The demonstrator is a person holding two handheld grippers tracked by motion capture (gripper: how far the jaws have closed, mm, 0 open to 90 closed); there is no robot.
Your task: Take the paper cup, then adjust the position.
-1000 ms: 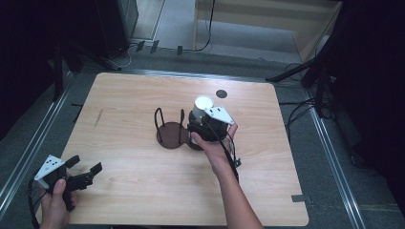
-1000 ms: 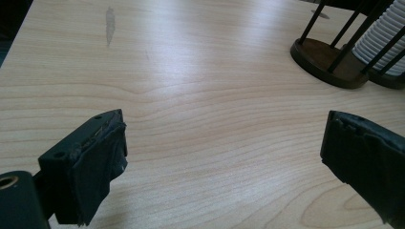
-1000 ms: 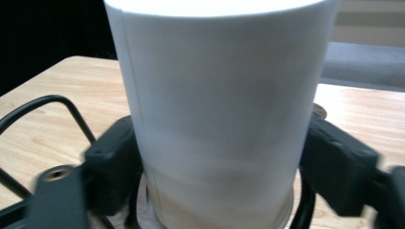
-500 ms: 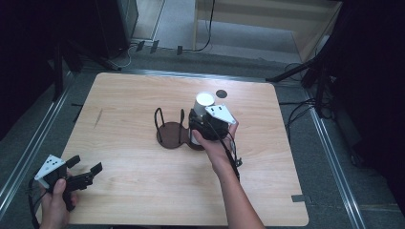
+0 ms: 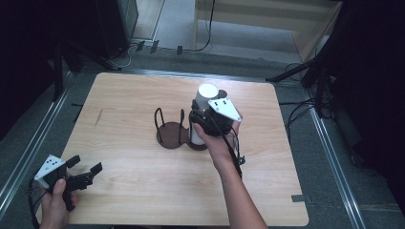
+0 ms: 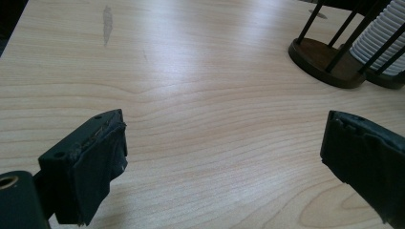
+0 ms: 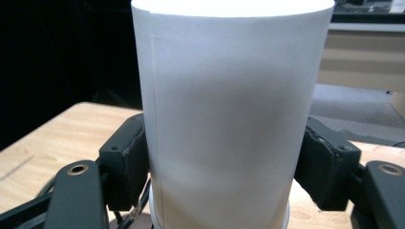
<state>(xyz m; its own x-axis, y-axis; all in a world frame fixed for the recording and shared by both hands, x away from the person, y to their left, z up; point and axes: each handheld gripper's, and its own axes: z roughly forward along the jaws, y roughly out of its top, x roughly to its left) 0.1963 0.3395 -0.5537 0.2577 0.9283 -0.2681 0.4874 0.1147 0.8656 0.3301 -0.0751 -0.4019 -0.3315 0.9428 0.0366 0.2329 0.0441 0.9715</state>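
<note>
Lifted white cup (image 5: 207, 93) hides right gripper (image 5: 206, 117) fingers (image 7: 126, 157).

Left gripper (image 6: 229, 167) jaws wide apart over bare table (image 6: 191, 95); dark holder (image 6: 329, 62) with ribbed cups (image 6: 382, 43) far right.

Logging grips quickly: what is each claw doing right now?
Left claw: open, holding nothing.
Right claw: shut on the white paper cup, jaws just closed.

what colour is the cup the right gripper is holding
White paper cup, plain, clearest in the right gripper view.
</note>
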